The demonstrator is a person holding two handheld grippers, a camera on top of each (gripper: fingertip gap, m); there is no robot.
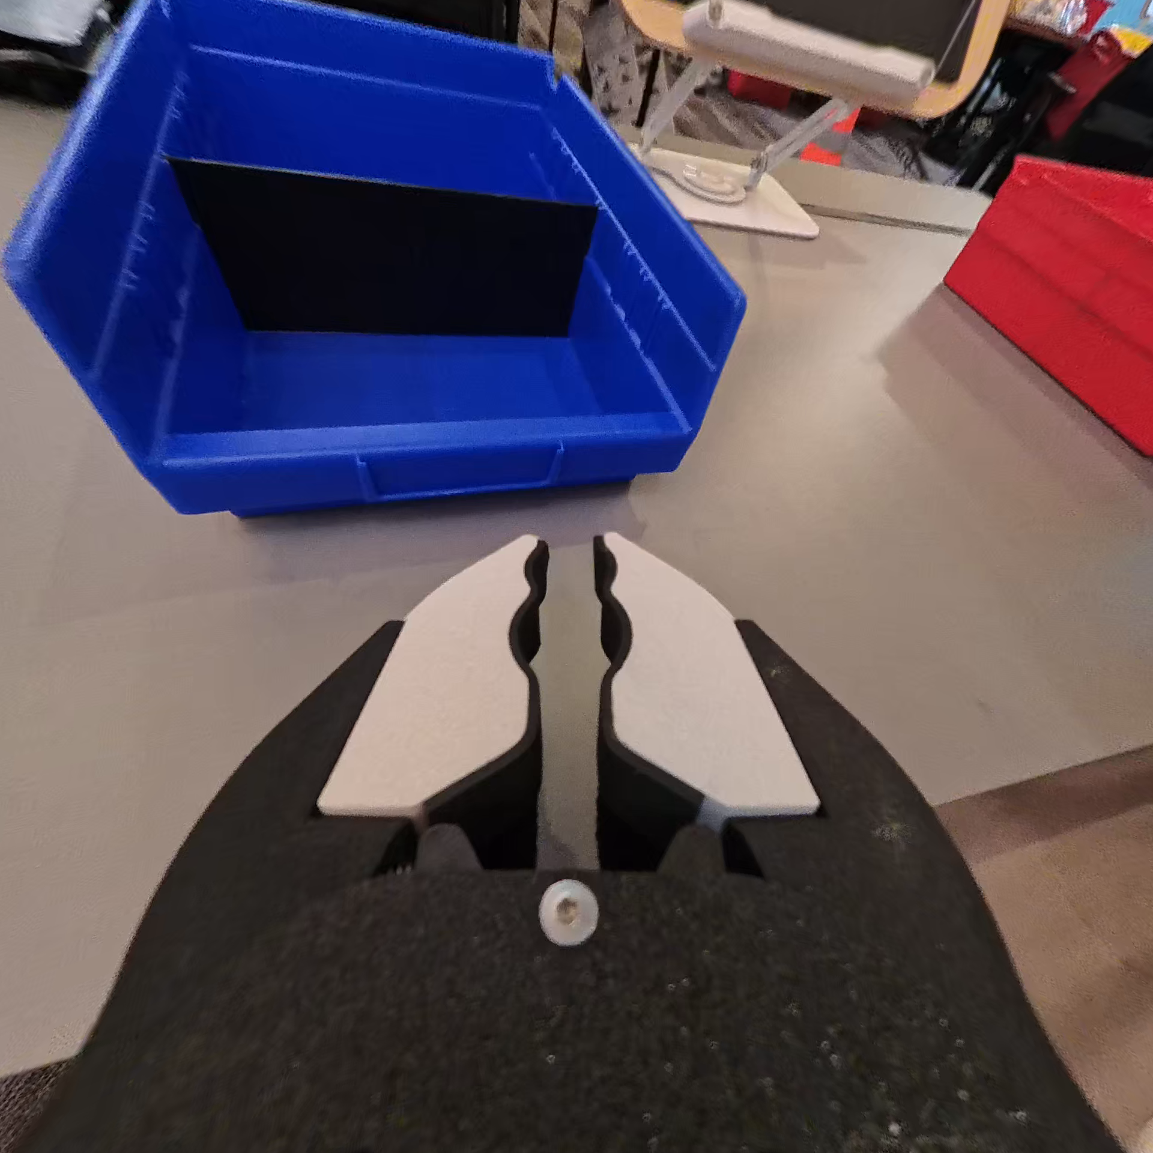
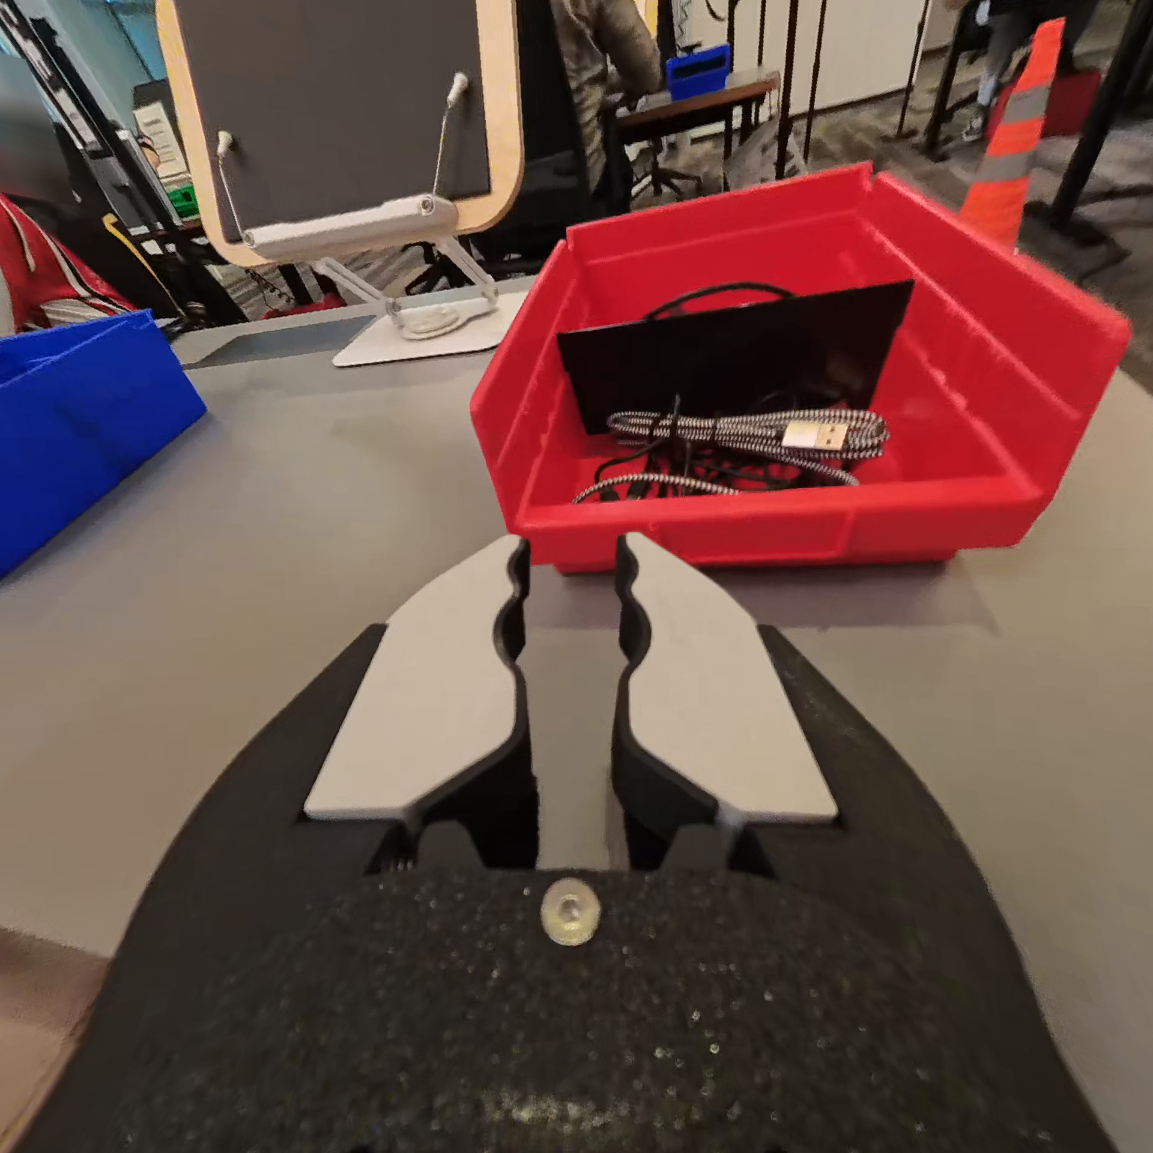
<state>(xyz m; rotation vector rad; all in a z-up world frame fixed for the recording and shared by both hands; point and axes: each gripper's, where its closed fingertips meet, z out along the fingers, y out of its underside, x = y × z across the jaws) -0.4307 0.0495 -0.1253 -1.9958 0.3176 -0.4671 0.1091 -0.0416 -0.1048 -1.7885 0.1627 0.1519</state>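
Nearest, the left tool (image 1: 570,546) hangs over the grey tabletop (image 1: 873,561), fingers slightly parted, gripping nothing; just beyond it sits a blue plastic bin (image 1: 399,462) with a black divider (image 1: 399,256). The right tool (image 2: 573,549), likewise parted and empty, faces a red plastic bin (image 2: 749,530) slightly to its right, holding a braided black-and-white cable bundle (image 2: 749,430) lying left to right before its black divider.

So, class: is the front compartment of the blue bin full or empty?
Empty: the blue bin shows bare floor before its black divider. Behind the divider, cannot tell.
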